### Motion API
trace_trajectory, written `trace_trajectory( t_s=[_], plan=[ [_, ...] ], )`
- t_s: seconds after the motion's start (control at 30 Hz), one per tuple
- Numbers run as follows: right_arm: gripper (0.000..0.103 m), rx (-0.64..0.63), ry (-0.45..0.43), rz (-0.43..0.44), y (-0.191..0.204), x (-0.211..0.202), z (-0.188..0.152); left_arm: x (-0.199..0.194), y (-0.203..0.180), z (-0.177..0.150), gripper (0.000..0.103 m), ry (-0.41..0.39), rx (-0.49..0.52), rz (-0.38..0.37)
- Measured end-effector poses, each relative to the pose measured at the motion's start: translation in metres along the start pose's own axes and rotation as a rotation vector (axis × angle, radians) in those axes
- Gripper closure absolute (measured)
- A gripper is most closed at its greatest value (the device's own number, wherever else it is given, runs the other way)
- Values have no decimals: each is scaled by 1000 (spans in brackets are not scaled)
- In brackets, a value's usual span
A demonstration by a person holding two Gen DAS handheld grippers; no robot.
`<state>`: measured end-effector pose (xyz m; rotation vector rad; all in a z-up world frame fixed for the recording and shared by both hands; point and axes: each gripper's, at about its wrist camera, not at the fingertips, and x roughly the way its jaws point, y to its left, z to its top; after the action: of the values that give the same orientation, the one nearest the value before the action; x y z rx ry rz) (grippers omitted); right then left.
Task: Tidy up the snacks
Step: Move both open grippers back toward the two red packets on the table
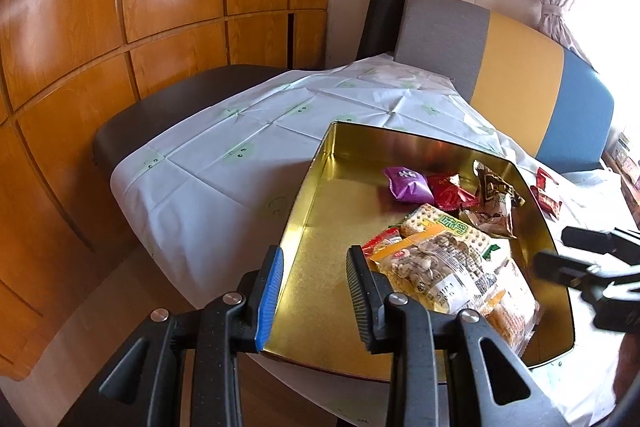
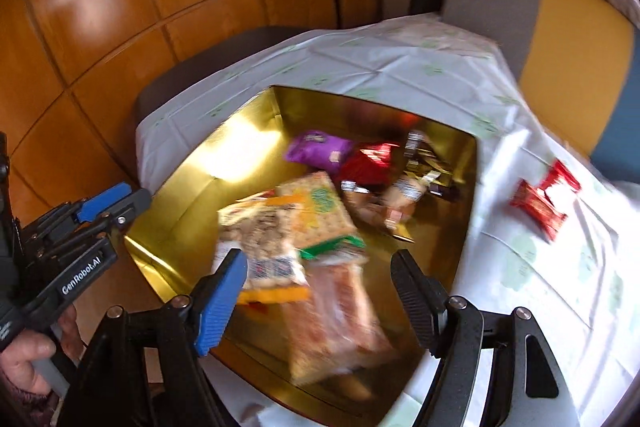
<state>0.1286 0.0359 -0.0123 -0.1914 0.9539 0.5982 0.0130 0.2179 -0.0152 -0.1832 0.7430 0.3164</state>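
An open gold tin (image 1: pixel 320 211) stands on the white tablecloth and holds several snacks: a purple packet (image 1: pixel 408 183), a red packet (image 1: pixel 450 191), a brown packet (image 1: pixel 496 187), a cracker pack (image 1: pixel 448 231) and a clear bag of nuts (image 1: pixel 440 267). My left gripper (image 1: pixel 316 291) straddles the tin's left wall, its blue pad outside and its black pad inside, with a gap showing. In the blurred right wrist view my right gripper (image 2: pixel 318 255) hangs open above the tin (image 2: pixel 192 211), and the nut bag (image 2: pixel 260 239) and an orange biscuit pack (image 2: pixel 336 319) lie loose below it. Two red packets (image 2: pixel 544 199) lie on the cloth right of the tin.
A chair back (image 1: pixel 512 75) in grey, yellow and blue stands behind the table, and a dark seat (image 1: pixel 168 107) is at its left. Wooden cabinet doors (image 1: pixel 120 27) fill the left. A person's hand (image 2: pixel 32 347) grips the left gripper's handle. Bare cloth (image 1: pixel 248 147) lies beyond the tin.
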Motion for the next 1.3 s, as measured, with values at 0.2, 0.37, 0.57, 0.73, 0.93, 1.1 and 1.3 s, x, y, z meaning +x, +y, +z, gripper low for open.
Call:
trace_trajectory(
  t_s=[0.2,0.37,0.57,0.73,0.93,1.1,1.3],
  plan=[
    [19,50,-27,-73,-44,-32,-19,-7,-10,-2,70,-19,37,-4],
    [19,96,-3,-167,-86,-52,-43,-10,-16,-3,70,-24,55,-12],
    [19,158,48,-275,-141,-67,-71,-11,-24,-5,70,-20,83,-17],
    [19,203,75,-341,-180,-77,-91,-13,-31,-6,70,-21,107,-14],
    [16,246,120,-405,-222,-80,-112,-16,-41,-5,70,-19,134,-10],
    [16,363,143,-453,-259,-82,-131,-20,-52,-2,70,-16,160,-12],
    [16,556,129,-468,-290,-96,-139,-31,-77,7,70,-36,220,-43]
  ],
)
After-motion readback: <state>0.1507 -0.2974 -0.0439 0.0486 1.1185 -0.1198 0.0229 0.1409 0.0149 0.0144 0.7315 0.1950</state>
